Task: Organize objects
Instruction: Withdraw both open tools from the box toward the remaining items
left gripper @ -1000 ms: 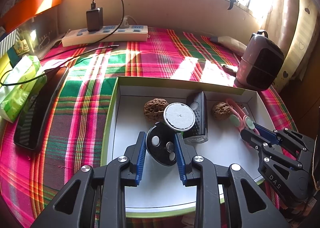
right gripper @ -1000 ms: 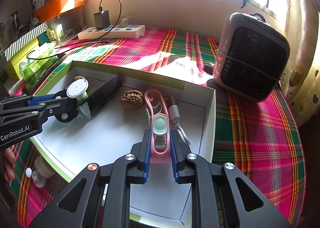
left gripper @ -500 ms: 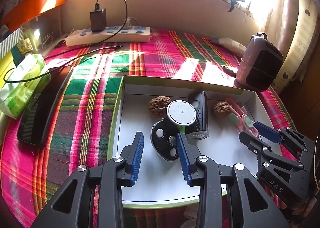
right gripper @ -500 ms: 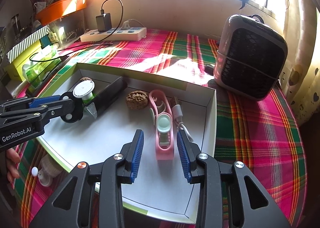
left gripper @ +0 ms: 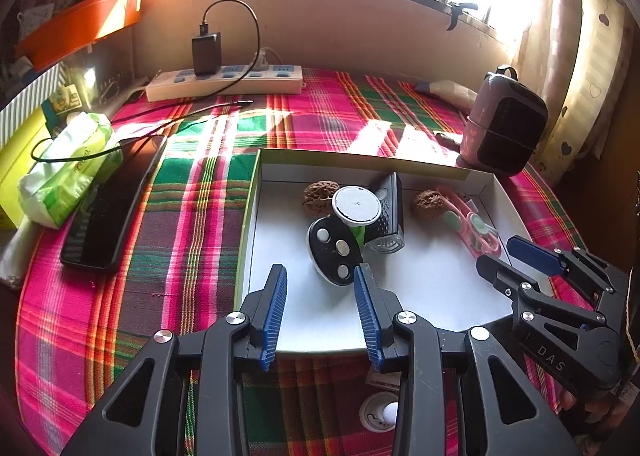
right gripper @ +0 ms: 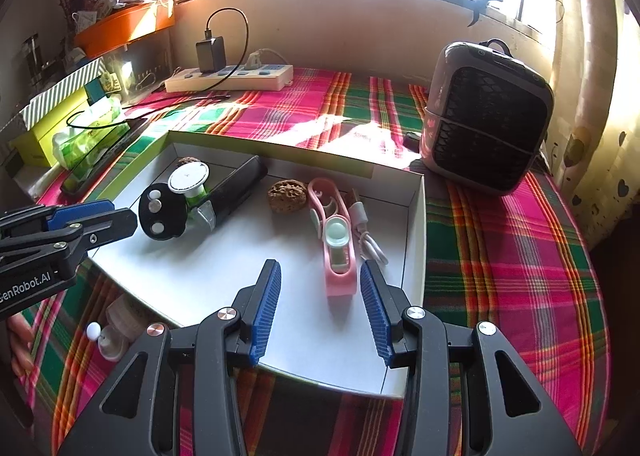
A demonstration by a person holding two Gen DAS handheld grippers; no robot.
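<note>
A shallow white box (left gripper: 432,298) (right gripper: 208,276) with a green rim lies on the plaid cloth. In it are a black oval remote (left gripper: 334,250) (right gripper: 162,212), a green bottle with a white round cap (left gripper: 356,206) (right gripper: 189,178), a black shaver-like device (left gripper: 386,216) (right gripper: 236,188), two walnuts (left gripper: 316,198) (left gripper: 430,204) (right gripper: 287,196), a pink fan-like gadget (left gripper: 472,224) (right gripper: 338,252) and a white cable (right gripper: 366,232). My left gripper (left gripper: 320,276) (right gripper: 106,216) is open and empty just short of the remote. My right gripper (right gripper: 318,272) (left gripper: 504,252) is open and empty just behind the pink gadget.
A grey desk fan (right gripper: 486,116) (left gripper: 504,124) stands right of the box. A power strip with a charger (left gripper: 224,82), a tissue pack (left gripper: 68,168) and a black phone (left gripper: 114,204) lie to the left. A small white round item (left gripper: 384,412) (right gripper: 110,338) sits at the box's near edge.
Both grippers opened and pulled back. The left let go of the black remote and the right let go of the pink gadget; both things now rest in the box.
</note>
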